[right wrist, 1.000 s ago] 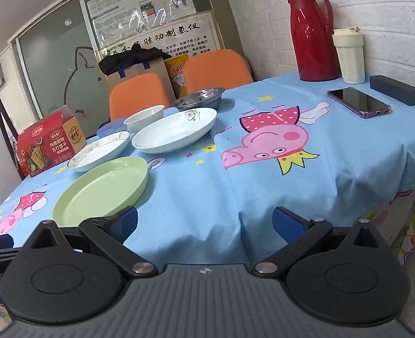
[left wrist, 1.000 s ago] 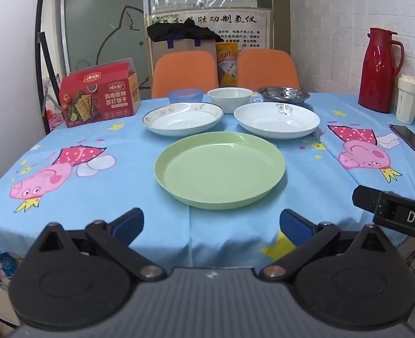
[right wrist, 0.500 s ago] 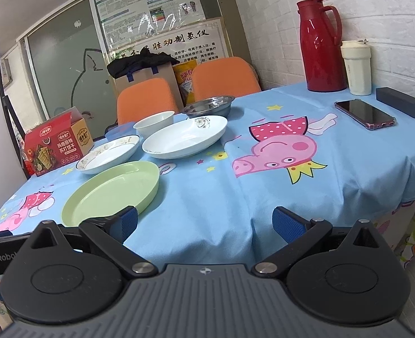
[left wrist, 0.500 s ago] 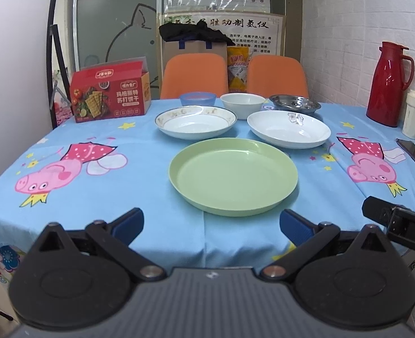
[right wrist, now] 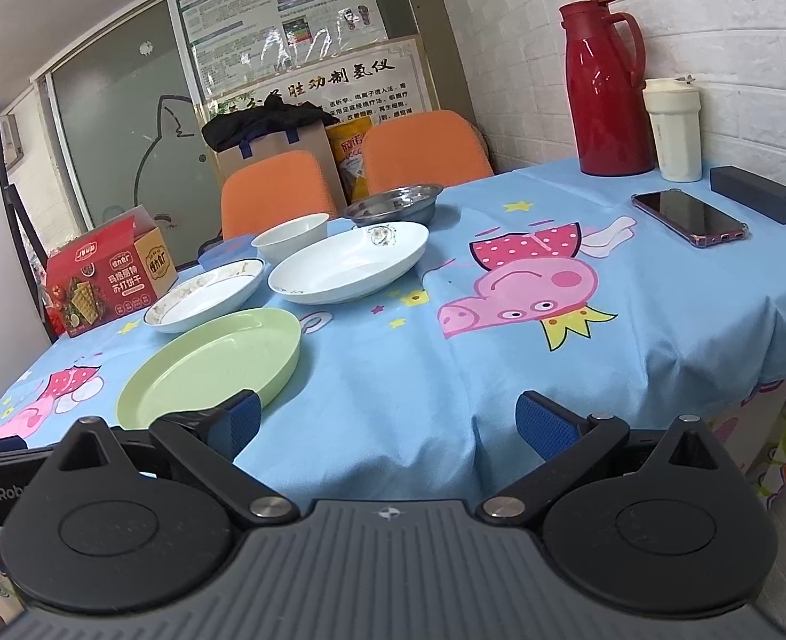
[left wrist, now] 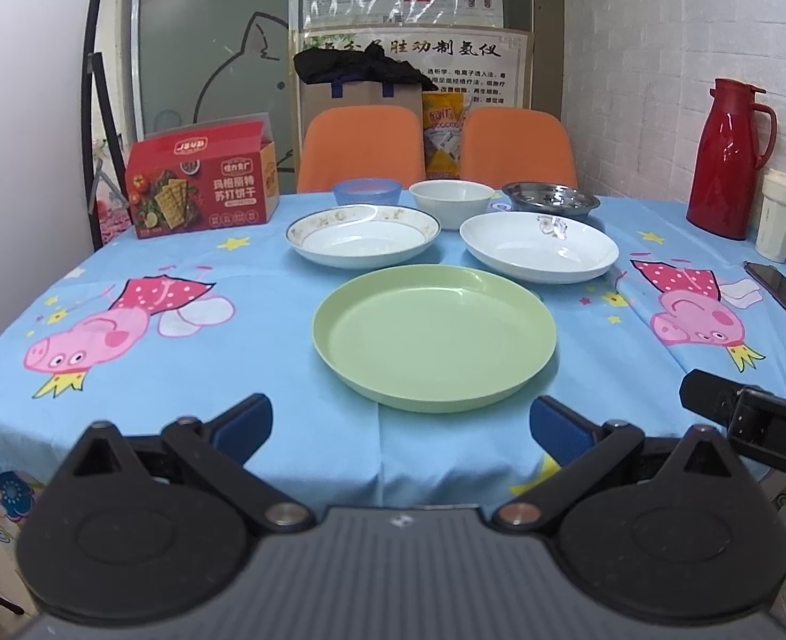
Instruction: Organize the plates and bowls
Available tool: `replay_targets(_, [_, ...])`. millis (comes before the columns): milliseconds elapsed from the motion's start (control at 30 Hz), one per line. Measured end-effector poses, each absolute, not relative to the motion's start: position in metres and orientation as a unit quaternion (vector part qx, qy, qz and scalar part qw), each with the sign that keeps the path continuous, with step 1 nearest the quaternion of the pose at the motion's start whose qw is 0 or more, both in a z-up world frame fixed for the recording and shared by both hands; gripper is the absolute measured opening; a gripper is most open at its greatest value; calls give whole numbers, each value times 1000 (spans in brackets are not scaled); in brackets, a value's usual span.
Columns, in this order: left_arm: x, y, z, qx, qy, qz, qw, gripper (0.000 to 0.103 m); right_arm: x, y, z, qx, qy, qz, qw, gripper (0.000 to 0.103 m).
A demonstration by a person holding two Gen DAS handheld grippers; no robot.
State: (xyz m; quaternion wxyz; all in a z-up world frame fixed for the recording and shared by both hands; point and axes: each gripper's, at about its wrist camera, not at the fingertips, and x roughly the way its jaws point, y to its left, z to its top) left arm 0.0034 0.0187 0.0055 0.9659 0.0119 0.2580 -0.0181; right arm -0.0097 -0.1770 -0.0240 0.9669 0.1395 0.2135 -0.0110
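A green plate point(left wrist: 434, 328) lies nearest the table's front edge; it also shows in the right wrist view point(right wrist: 211, 365). Behind it sit a gold-rimmed white plate point(left wrist: 363, 234) and a plain white plate point(left wrist: 539, 246). Further back stand a blue bowl point(left wrist: 367, 192), a white bowl point(left wrist: 451, 202) and a steel bowl point(left wrist: 551, 200). My left gripper point(left wrist: 401, 429) is open and empty, just in front of the table edge before the green plate. My right gripper point(right wrist: 387, 424) is open and empty, at the front edge right of the green plate.
A red biscuit box point(left wrist: 200, 181) stands at the back left. A red thermos point(right wrist: 606, 88), a cream cup point(right wrist: 673, 130), a phone point(right wrist: 689, 216) and a dark case point(right wrist: 755, 201) are at the right. Two orange chairs point(left wrist: 360, 146) stand behind the table.
Both grippers have risen and tilted up slightly, so the table sits lower in both views. Nothing on the table has moved.
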Motion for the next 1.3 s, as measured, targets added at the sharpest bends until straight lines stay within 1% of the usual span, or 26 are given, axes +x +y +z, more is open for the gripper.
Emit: replay_targets(1300, [2,17,4,16,255,-28,967,102,-8,-177,-28,142,222,-4,965,103])
